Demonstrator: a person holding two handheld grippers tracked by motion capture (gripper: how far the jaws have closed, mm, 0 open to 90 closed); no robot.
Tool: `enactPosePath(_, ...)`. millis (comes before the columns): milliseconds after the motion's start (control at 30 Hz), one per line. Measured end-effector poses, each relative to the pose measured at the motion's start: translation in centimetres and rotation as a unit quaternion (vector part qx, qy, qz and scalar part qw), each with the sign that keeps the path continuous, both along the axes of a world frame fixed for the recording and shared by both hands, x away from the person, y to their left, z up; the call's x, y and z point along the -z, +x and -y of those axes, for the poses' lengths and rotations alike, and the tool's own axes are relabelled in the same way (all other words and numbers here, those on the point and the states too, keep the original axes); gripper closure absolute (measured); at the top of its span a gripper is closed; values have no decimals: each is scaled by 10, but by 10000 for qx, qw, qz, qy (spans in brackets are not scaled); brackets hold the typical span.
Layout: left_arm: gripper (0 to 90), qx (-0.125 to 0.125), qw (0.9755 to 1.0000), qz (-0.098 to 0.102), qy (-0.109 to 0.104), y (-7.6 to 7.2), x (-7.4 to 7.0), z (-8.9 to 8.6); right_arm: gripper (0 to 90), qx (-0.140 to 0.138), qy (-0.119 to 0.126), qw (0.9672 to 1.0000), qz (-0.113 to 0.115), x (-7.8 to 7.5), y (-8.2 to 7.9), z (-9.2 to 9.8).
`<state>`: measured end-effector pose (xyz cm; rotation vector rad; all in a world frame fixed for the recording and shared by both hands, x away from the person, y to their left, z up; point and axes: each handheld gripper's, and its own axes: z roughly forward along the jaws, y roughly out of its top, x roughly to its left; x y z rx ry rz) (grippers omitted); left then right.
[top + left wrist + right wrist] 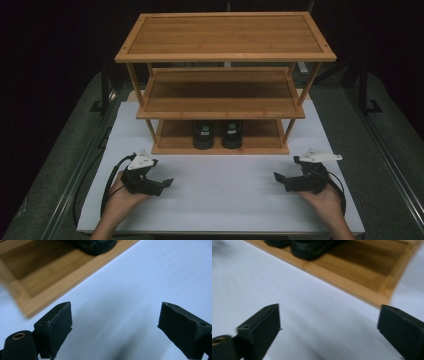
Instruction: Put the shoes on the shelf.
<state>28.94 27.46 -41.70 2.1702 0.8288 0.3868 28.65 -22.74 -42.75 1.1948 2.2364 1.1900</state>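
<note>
Shoes (pixel 217 134) sit on the rack's bottom shelf (pixel 172 136), well apart from my left gripper (pixel 167 183) and right gripper (pixel 278 177); both jaws spread, holding nothing.

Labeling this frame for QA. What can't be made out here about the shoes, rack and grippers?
- Pair of black shoes: high view, the middle shelf hides their backs; type unclear.
- Same shoes in both gripper views: cut off by the top edge and blurred.
- Bottom shelf: far part in shadow under the middle shelf.
- Left gripper and right gripper: small in the high view; jaws open, nothing between them.
</note>
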Motion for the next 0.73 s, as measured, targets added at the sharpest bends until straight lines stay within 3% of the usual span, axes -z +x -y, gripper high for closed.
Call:
enactPosePath(233, 108, -180, 9996, -56, 194, -19, 10, -23, 26, 235, -218, 9994, -104, 15, -21, 23)
enactPosePath(367, 103, -238, 9992, -130, 309, -26, 18, -30, 26, 357, -468, 9981, -196, 23, -30, 31)
enactPosePath(600, 90, -227, 9985, -204, 450, -28, 30, -35, 26, 398, -723, 9959, -378, 29, -32, 31)
enactPosePath(733, 72, -268, 9989, -243, 298, -27, 33, -38, 26, 387, -760, 9954, -443, 30, -31, 30)
